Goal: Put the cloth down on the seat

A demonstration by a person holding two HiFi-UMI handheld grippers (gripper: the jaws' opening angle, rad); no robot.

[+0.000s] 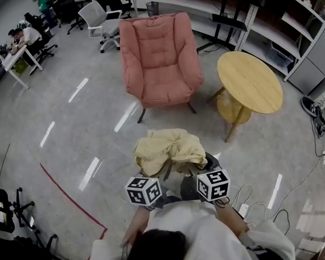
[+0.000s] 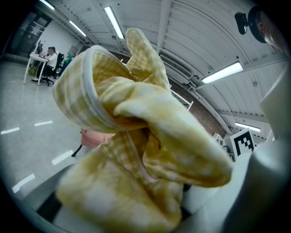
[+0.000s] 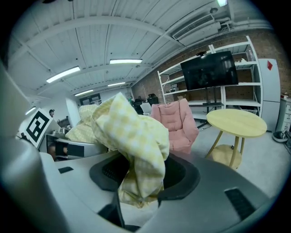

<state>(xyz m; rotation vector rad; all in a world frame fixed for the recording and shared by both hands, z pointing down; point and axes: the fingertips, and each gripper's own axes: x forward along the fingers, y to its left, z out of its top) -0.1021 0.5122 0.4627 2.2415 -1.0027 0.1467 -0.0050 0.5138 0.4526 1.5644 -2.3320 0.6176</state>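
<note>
My left gripper (image 2: 136, 182) and right gripper (image 3: 136, 182) pinch the crumpled yellow checked cloth (image 1: 169, 148), whose loose folds could slip free well short of the pink padded armchair's seat (image 1: 163, 89).

Bright, even light falls from the ceiling strip lights (image 3: 126, 61), which throw white glare streaks across the glossy floor (image 1: 88, 169) and leave only soft shadows. Both gripper views bend hard toward their dark rounded corners. In the left one the cloth (image 2: 136, 182) is so close that it seems out of focus.
</note>
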